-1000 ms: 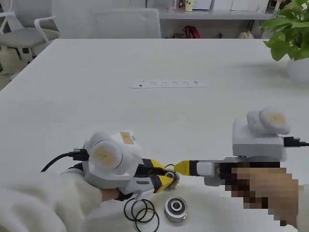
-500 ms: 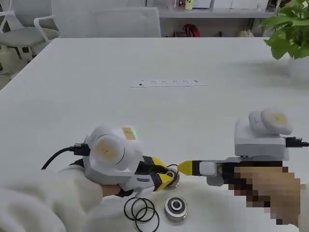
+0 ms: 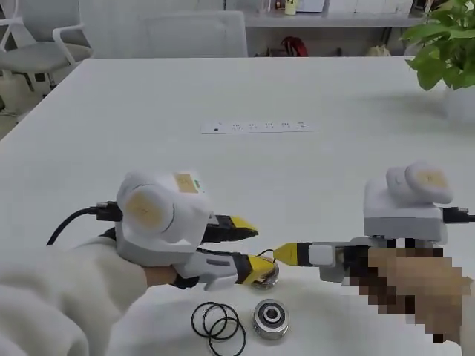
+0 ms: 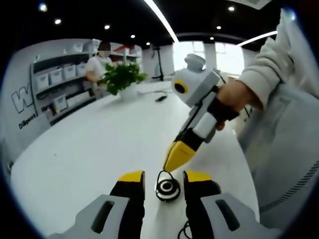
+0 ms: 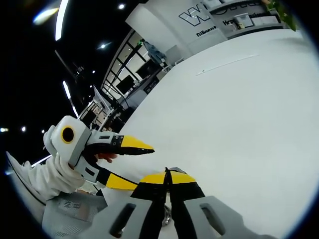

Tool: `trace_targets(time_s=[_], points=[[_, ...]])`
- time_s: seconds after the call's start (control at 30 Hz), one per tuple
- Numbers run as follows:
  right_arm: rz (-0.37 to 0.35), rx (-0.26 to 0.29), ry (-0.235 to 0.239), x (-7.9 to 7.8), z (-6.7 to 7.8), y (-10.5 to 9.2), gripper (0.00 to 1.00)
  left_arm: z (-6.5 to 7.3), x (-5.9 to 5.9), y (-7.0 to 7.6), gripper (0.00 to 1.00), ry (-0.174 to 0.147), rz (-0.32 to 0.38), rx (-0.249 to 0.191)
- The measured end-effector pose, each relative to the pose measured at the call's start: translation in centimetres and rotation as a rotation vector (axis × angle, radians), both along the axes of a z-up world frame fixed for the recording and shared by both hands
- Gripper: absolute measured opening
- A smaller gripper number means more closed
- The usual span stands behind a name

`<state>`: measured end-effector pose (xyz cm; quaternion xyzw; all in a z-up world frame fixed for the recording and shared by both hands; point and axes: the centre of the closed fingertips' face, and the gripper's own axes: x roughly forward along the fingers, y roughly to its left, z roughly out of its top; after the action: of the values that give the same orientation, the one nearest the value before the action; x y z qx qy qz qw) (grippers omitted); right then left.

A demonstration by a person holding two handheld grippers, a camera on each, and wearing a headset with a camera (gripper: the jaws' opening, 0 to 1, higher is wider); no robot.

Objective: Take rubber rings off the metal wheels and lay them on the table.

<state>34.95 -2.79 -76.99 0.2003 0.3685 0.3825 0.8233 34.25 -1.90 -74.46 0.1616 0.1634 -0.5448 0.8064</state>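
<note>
A metal wheel point(image 3: 266, 277) lies on the white table point(image 3: 245, 178) between the spread jaws of my left gripper point(image 3: 261, 248), which is open. In the left gripper view the same wheel point(image 4: 168, 190) sits just ahead of my left gripper point(image 4: 165, 178). From the right, my right gripper point(image 3: 279, 254) comes in with its yellow tips shut on a thin black rubber ring point(image 4: 163, 174) at the wheel's top edge. In its own view my right gripper point(image 5: 167, 175) is shut. A second wheel point(image 3: 271, 319) stands nearer me, beside three loose black rings point(image 3: 219, 326).
A white power strip point(image 3: 258, 127) lies across the middle of the table. A potted plant point(image 3: 445, 44) stands at the far right corner. Chairs point(image 3: 44, 44) stand beyond the far left edge. The left gripper's black cable point(image 3: 70, 222) trails left.
My left gripper, which was closed around the wheel, has opened its jaws and risen slightly. The right gripper stays at the wheel with its tips shut.
</note>
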Motion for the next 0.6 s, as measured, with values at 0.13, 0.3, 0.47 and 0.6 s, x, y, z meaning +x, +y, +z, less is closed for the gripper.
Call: trace_targets(time_s=[0.13,0.3,0.47,0.6], points=[[-0.026,0.028,-0.006,0.4,0.7,-0.4,0.00,1.3,0.0,0.5,0.38,-0.015,-0.005,-0.016],[-0.044,0.041,-0.013,0.7,1.2,-0.9,0.00,2.9,0.1,1.2,0.49,-0.050,-0.010,-0.032],[-0.064,0.061,-0.026,1.0,2.0,-1.2,0.00,4.8,0.3,1.8,0.57,-0.073,0.007,-0.059],[-0.078,0.080,-0.030,1.2,2.5,-1.5,0.00,6.1,0.3,2.4,0.64,-0.095,0.011,-0.071]])
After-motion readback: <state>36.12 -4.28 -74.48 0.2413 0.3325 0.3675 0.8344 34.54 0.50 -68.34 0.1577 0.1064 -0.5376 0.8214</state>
